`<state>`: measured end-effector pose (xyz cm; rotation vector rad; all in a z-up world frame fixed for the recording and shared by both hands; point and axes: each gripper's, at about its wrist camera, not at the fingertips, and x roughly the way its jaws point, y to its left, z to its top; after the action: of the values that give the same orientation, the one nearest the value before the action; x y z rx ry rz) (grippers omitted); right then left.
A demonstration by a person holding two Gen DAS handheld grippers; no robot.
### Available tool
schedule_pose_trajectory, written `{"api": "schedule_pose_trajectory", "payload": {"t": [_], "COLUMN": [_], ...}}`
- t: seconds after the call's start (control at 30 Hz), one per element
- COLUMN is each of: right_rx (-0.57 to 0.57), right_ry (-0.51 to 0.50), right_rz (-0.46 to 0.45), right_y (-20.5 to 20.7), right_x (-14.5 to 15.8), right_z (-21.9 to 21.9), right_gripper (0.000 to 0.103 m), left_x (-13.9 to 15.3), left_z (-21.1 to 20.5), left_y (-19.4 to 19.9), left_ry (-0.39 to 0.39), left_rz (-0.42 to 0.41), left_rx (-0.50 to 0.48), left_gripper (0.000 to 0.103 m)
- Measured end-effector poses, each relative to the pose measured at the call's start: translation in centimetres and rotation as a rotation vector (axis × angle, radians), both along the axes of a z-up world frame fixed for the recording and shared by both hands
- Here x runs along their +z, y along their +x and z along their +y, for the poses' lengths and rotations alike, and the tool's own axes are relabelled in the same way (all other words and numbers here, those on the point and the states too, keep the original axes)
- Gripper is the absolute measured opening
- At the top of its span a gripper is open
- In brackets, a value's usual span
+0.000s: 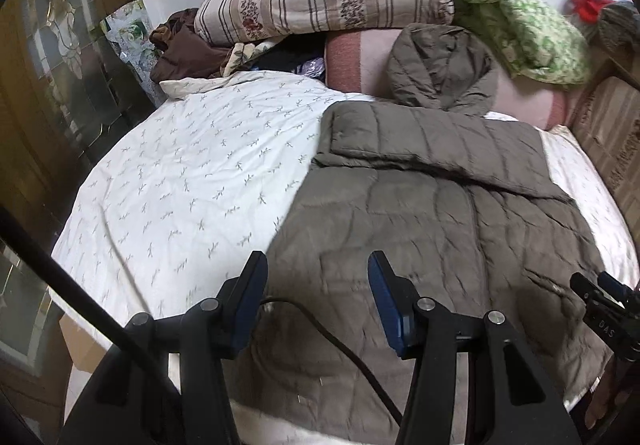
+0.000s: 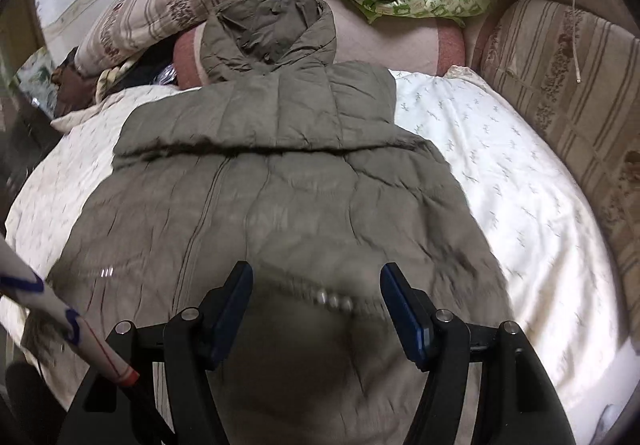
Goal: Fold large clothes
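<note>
olive puffer jacket [image 2: 280,185] spread on the bed [image 2: 500,185]
right tongs [image 2: 316,309] hover open above its lower part, nothing between them; hood [image 2: 268,33] lies against the pink pillow [image 2: 384,37].

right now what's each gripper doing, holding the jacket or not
left gripper: open, nothing between its pads, above the quilted jacket.
right gripper: open, holding nothing, also over the jacket.

Olive hooded jacket [image 2: 260,205] lies flat on the white-sheeted bed [image 1: 180,173].
</note>
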<state>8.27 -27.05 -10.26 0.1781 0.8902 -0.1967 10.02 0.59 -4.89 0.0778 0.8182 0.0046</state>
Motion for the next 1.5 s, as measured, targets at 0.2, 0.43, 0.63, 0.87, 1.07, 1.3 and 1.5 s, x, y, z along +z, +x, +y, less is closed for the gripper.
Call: {"api": "schedule_pose_trajectory", "payload": {"t": [0.2,0.43,0.63,0.87,1.07,1.3,1.5], "right_rx": [0.004,0.005,-0.015,-0.023,-0.001,0.024,0.024], "right_ry": [-0.047,-0.077,-0.151,-0.144,-0.089,0.011,0.076], "right_rz": [-0.050,-0.142,-0.196,-0.144,-0.086,-0.052,-0.036], "right_y": [-3.8,-6.0,-4.0,4.4,11.9,20.5,27.7], "right_x": [3.9,11.7,17.1,17.6,15.0,11.8,10.3], "right_z": [0.3,-0.4,-1.8,-3.5,-2.7,-0.5,1.3], "right_gripper": [0.071,0.074,0.081,0.081,0.081,0.081,0.081], "left_x": [2.8,8.4,9.7,6.2,1.8,-2.3,-5.8], "left_z": [-0.2,1.1,0.8,0.3,0.0,2.1,3.8], "left_y": [-4.6,-6.2,-1.7,5.6,11.8,17.3,20.2], "left_ry": [-0.005,-0.053,-0.008,-0.011,0.019,-0.014,-0.012], "left_rz": [-0.051,-0.133,-0.153,-0.108,-0.065,-0.046,-0.038], "left_rx": [-0.028,-0.046,-0.043,-0.033,-0.029,0.028,0.058], "left_gripper": [0.052,0.065,0.066,0.066,0.066,0.066,0.066]}}
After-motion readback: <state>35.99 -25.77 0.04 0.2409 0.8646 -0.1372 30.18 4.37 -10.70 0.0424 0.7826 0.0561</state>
